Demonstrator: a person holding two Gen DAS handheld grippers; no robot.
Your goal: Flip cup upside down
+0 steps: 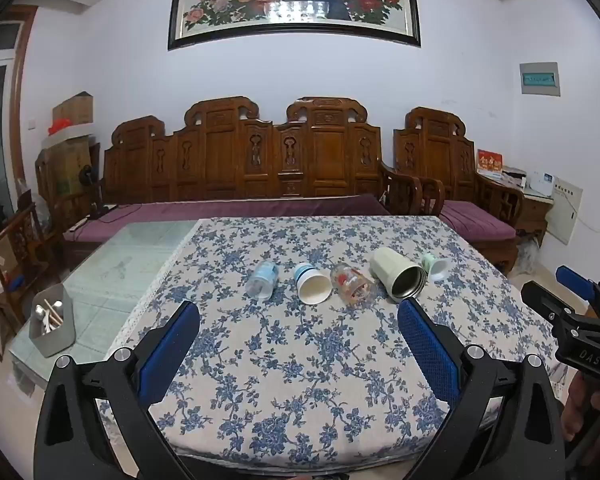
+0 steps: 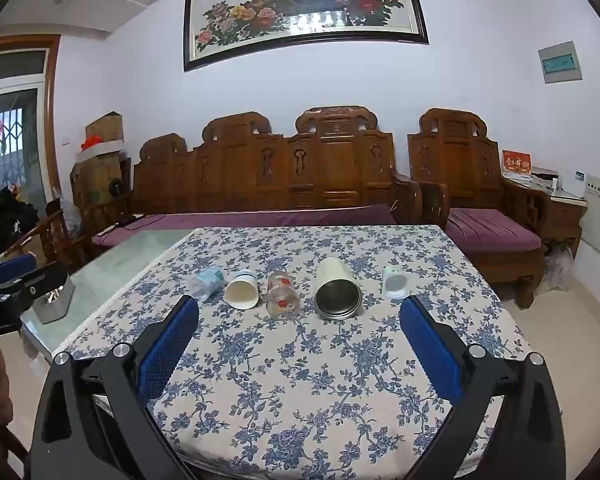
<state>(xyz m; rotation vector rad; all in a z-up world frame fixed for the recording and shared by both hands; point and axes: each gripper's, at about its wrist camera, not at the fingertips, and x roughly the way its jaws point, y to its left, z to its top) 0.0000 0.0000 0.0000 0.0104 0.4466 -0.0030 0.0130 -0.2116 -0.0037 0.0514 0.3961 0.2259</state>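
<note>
Both claws spread wide, holding nothing — cups ahead.
I'd take the steel cup (image 2: 337,290), straight before my right claw (image 2: 299,322), across its stiff, slick-looking side; left claw (image 1: 299,322) idle.

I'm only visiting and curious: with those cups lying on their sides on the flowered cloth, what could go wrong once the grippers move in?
1. The cups lie close in a row; gripping the clear glass cup with red flowers might knock the white paper cup beside it.
2. The pale green metal-lined tumbler lies on its round side and could roll away.
3. The blue-flowered tablecloth may bunch under a dragged cup.
</note>
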